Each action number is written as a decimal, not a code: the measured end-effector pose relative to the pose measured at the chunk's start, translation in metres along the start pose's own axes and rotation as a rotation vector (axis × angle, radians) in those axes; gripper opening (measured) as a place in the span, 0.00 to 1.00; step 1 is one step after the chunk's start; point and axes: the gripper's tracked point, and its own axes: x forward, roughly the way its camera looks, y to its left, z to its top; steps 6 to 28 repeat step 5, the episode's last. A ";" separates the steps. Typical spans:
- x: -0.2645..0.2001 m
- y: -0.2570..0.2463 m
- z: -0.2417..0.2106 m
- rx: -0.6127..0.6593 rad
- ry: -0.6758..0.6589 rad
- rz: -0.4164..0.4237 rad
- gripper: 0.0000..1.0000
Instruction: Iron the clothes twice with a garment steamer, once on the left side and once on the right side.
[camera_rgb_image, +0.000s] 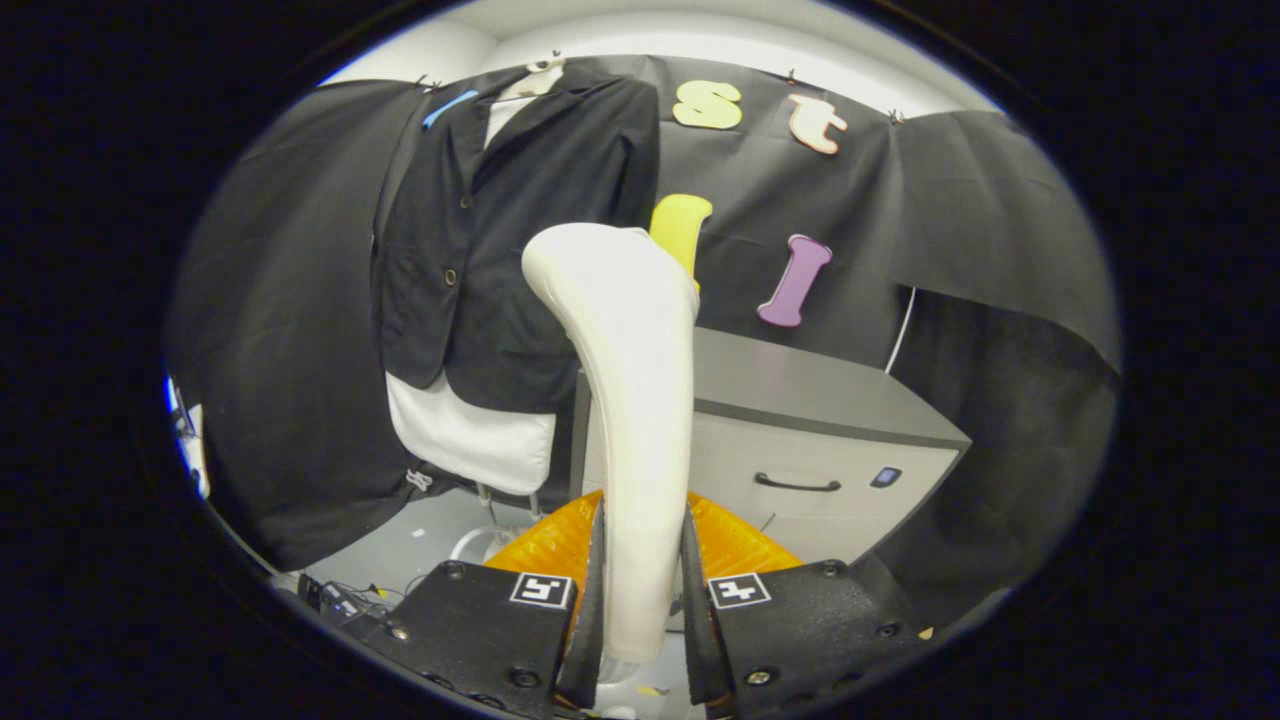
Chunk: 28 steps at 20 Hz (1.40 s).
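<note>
Gripper (640, 590) fingers clamped on steamer (630, 400) handle, both pressing; steamer upright between them, head curving toward 11 o'clock. Cabinet (800, 430) beyond at 1 o'clock. Jacket (500, 230) hangs farther off at 11 o'clock, white garment (465, 435) below its hem, steamer head apart from the cloth. Step judged: carrying steamer in, neither pass begun. Next: swing toward 11, bring head against jacket's left side.

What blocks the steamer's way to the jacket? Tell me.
Nothing visible does. The gripper is shut on the white steamer, whose head rises beyond the fingers. The dark jacket hangs ahead on the booth wall with open air between them. The grey cabinet stands off to the other side, out of the way.
</note>
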 end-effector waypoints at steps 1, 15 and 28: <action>-0.005 -0.011 -0.002 0.004 0.000 -0.007 0.36; -0.021 -0.049 -0.015 0.031 0.017 -0.035 0.36; -0.021 -0.049 -0.015 0.031 0.017 -0.035 0.36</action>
